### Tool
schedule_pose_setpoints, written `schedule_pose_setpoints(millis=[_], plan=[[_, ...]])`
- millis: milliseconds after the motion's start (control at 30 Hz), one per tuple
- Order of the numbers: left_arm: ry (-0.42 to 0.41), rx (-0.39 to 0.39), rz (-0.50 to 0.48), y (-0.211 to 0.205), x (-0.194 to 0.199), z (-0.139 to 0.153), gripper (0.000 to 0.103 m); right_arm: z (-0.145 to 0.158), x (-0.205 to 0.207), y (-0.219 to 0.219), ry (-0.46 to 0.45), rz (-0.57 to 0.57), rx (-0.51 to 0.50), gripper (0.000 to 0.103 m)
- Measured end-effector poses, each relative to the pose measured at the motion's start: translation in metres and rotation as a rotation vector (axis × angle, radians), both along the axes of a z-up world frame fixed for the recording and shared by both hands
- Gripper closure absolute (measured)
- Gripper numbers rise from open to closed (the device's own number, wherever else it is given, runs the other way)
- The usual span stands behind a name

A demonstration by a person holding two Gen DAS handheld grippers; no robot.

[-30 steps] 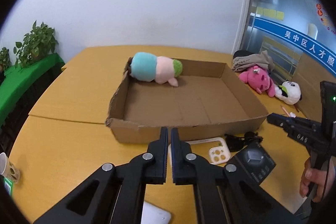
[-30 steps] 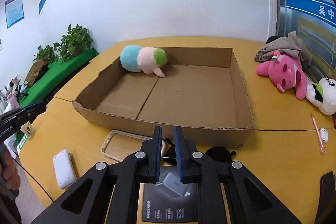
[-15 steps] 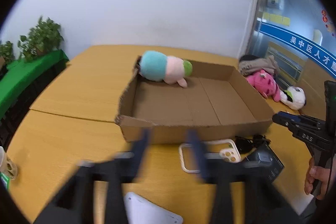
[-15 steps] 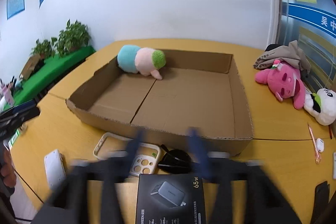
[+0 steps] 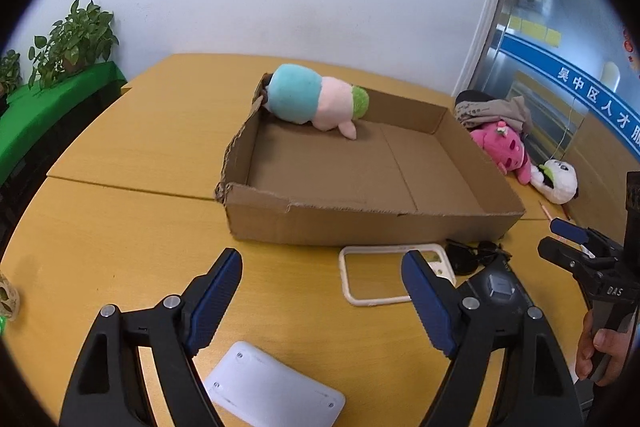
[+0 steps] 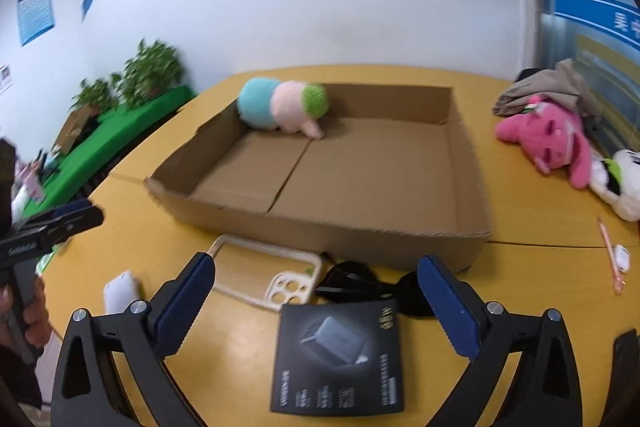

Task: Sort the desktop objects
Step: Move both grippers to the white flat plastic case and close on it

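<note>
Both tongs stand wide apart with nothing between their blue pads, each having just swung open. Left tongs (image 5: pixel 322 281) hover over the bare yellow desk (image 5: pixel 120 251); a white flat device (image 5: pixel 276 389) lies just below them near the camera, and a cream phone case (image 5: pixel 384 277) lies just ahead, partly behind the right-hand finger. Right tongs (image 6: pixel 316 293) hang above a black charger box (image 6: pixel 338 357) that lies flat on the desk, with the phone case's camera end (image 6: pixel 290 291) and a pair of dark sunglasses (image 6: pixel 360 283) just beyond it.

Past these things sits a shallow cardboard box (image 6: pixel 468 183), open on top. Inside it, against the far left corner, lies a plush toy in teal, pink and green (image 6: pixel 282 105); the rest of the box floor is bare.

Outside the box on the right side of the desk lie a pink plush (image 6: pixel 548 141) and a white plush (image 6: pixel 618 183) touching each other, with a bundle of grey cloth (image 6: pixel 544 89) behind them. A pink pen (image 6: pixel 610 255) and a small white item lie nearer. Potted plants (image 5: pixel 74 43) stand on a green ledge to the left.
</note>
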State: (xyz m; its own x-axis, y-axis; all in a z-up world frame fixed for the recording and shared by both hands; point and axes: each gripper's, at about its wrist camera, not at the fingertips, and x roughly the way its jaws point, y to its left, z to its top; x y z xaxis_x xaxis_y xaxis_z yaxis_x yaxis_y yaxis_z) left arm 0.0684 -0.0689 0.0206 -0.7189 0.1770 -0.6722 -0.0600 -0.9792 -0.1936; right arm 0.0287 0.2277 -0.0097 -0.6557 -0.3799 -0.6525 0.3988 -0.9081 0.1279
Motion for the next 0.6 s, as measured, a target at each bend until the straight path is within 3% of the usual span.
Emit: schedule_pose_setpoints(millis=[233, 400, 600], plan=[[-0.126, 0.036, 0.021, -0.025, 0.007, -0.031, 0.022, -0.036, 0.017, -0.082, -0.137, 0.303, -0.02, 0.0], [-0.268, 0.064, 0.083, -0.046, 0.008, -0.067, 0.022, -0.067, 0.031, -0.147, -0.241, 0.51, -0.059, 0.0], [-0.378, 0.116, 0.088, -0.058, 0.013, -0.103, 0.022, -0.098, 0.043, -0.192, -0.306, 0.633, -0.01, 0.0]])
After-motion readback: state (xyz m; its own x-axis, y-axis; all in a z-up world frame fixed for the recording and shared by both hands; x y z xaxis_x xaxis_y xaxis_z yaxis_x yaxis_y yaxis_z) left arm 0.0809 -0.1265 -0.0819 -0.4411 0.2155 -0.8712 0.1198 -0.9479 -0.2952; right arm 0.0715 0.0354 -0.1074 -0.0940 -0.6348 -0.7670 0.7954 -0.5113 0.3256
